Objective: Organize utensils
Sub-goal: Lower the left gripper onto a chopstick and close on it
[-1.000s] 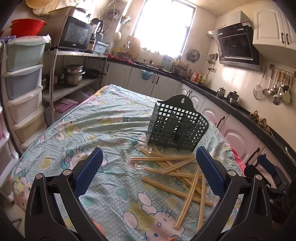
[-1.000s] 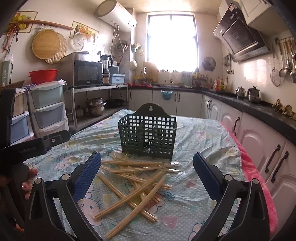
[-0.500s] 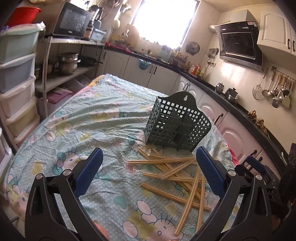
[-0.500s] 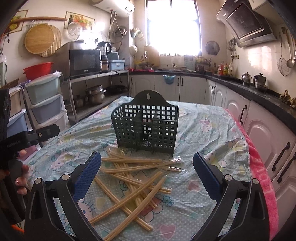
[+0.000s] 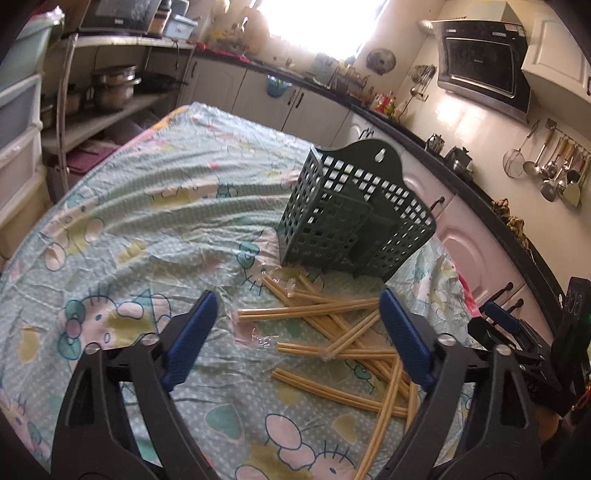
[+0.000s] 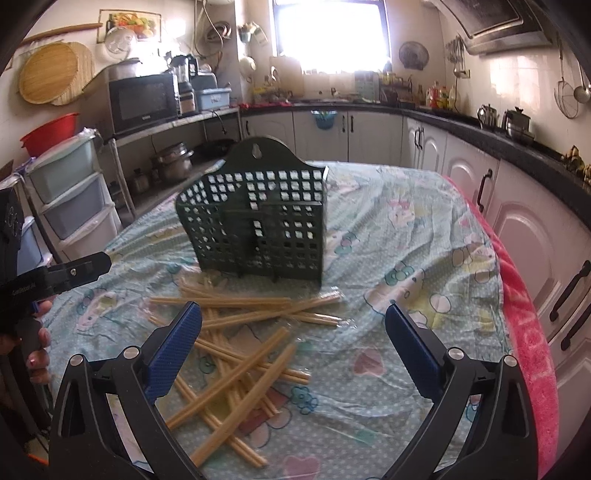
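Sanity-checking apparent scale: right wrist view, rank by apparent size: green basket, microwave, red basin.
1. Green basket, largest, though nearest the camera.
2. Microwave.
3. Red basin, smallest, partly hidden by the drawer unit.

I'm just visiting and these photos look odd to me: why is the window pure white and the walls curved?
Left wrist view: the window is blown out by daylight, the counter bows from the fisheye lens, and the corners go black. Right wrist view: the window glares white too, the cabinets curve, and the basket and chopsticks look slightly soft.
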Demonstrator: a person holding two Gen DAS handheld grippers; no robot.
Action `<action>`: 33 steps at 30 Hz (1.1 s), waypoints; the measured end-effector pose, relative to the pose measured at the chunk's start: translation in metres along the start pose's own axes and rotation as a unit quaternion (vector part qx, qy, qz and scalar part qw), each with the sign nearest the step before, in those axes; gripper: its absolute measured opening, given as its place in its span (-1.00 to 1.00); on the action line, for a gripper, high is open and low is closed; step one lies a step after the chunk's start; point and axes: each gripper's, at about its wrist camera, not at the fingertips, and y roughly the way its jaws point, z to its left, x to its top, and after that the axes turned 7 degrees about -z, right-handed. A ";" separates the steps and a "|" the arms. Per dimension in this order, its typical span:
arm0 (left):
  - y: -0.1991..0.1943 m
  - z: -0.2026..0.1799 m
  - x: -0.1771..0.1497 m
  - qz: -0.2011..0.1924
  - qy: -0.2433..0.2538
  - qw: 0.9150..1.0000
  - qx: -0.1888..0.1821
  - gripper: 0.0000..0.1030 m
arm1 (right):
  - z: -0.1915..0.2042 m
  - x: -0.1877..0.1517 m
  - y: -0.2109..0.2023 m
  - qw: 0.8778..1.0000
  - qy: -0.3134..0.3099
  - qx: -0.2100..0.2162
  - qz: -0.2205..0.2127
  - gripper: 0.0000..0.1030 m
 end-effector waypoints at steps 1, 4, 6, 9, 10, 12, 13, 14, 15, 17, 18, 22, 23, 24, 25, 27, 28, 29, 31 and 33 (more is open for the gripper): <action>0.005 0.003 -0.001 0.008 -0.004 1.000 -0.002 0.41 | -0.002 0.000 0.002 1.000 0.002 0.001 0.004 0.87; 0.016 0.011 -0.003 0.026 -0.015 1.000 -0.004 0.31 | -0.007 -0.004 0.012 1.000 0.006 0.004 0.026 0.75; 0.024 0.016 -0.005 0.042 -0.026 0.999 -0.008 0.25 | -0.012 -0.006 0.022 0.999 0.014 0.013 0.050 0.54; 0.034 0.023 -0.008 0.059 -0.039 0.997 -0.012 0.18 | -0.016 -0.010 0.036 0.996 0.029 0.026 0.079 0.36; 0.036 0.024 -0.008 0.063 -0.042 0.997 -0.012 0.17 | -0.017 -0.011 0.040 0.995 0.033 0.029 0.089 0.29; 0.040 0.026 -0.010 0.069 -0.046 0.996 -0.015 0.13 | -0.018 -0.014 0.048 0.992 0.043 0.040 0.108 0.18; 0.043 0.028 -0.011 0.073 -0.049 0.996 -0.015 0.11 | -0.020 -0.017 0.052 0.991 0.048 0.047 0.118 0.11; 0.045 0.030 -0.011 0.076 -0.051 0.996 -0.016 0.11 | -0.020 -0.017 0.055 0.990 0.050 0.051 0.124 0.06; 0.048 0.032 -0.011 0.079 -0.053 0.995 -0.015 0.11 | -0.020 -0.019 0.057 0.989 0.053 0.053 0.128 -0.01; 0.052 0.034 -0.011 0.084 -0.058 0.995 -0.017 0.11 | -0.022 -0.022 0.062 0.987 0.061 0.061 0.138 -0.04; 0.053 0.035 -0.011 0.085 -0.060 0.994 -0.017 0.11 | -0.022 -0.023 0.064 0.986 0.065 0.063 0.140 -0.07; 0.061 0.038 -0.011 0.092 -0.067 0.993 -0.019 0.00 | -0.025 -0.025 0.072 0.982 0.082 0.077 0.153 -0.21; 0.063 0.040 -0.011 0.094 -0.069 0.993 -0.019 -0.02 | -0.026 -0.025 0.074 0.981 0.085 0.082 0.156 -0.24; 0.065 0.041 -0.011 0.095 -0.072 0.993 -0.018 -0.03 | -0.026 -0.026 0.075 0.980 0.088 0.085 0.158 -0.31; 0.067 0.044 -0.011 0.097 -0.076 0.992 -0.017 -0.07 | -0.027 -0.026 0.077 0.979 0.092 0.089 0.160 -0.35; 0.069 0.046 -0.012 0.100 -0.080 0.992 -0.016 -0.14 | -0.029 -0.026 0.079 0.976 0.101 0.096 0.164 -0.41; 0.070 0.047 -0.013 0.100 -0.081 0.991 -0.016 -0.15 | -0.030 -0.025 0.080 0.975 0.106 0.100 0.167 -0.45; 0.071 0.048 -0.014 0.103 -0.082 0.991 -0.016 -0.17 | -0.031 -0.025 0.081 0.974 0.109 0.103 0.168 -0.48; 0.073 0.051 -0.015 0.104 -0.085 0.991 -0.015 -0.26 | -0.032 -0.025 0.082 0.973 0.114 0.109 0.170 -0.55; 0.074 0.053 -0.014 0.103 -0.088 0.991 -0.015 -0.32 | -0.034 -0.025 0.083 0.971 0.120 0.115 0.171 -0.58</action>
